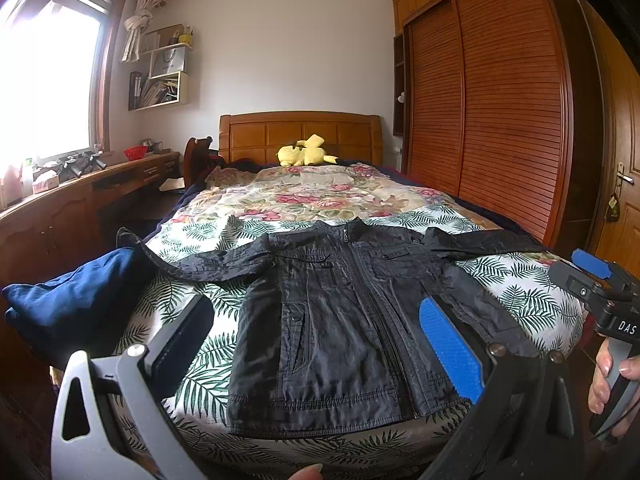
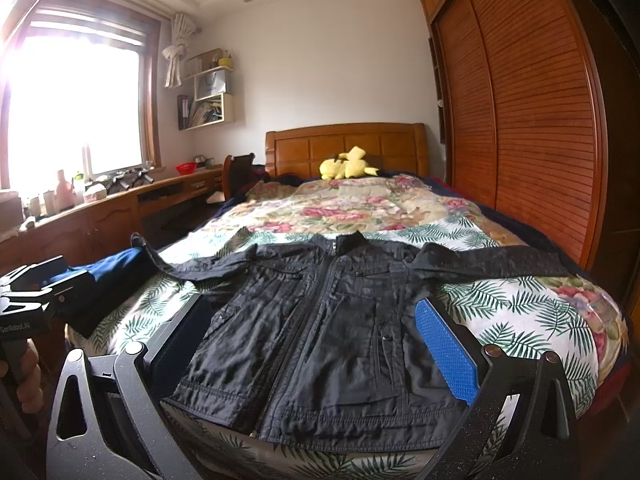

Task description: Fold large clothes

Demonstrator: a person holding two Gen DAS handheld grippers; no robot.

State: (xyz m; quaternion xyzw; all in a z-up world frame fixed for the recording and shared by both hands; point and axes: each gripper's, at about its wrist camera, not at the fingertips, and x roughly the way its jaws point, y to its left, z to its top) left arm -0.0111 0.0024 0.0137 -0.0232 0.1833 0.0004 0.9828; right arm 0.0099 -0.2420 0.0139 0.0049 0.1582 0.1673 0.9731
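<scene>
Lying flat on the bed (image 1: 192, 236), front up and zipped, the black jacket (image 1: 336, 320) has both sleeves spread sideways. You hold the left tongs (image 1: 320, 344) and right tongs (image 2: 316, 344) spread wide above its hem, gripping nothing.

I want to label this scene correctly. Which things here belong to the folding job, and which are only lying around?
For the job:
- black jacket, spread flat on the bed, sleeves out
- left gripper, fingers apart
- right gripper, fingers apart

Just lying about:
- blue cloth at the bed's left edge
- yellow plush toy by the headboard
- red basket on the desk
- floral quilt
</scene>
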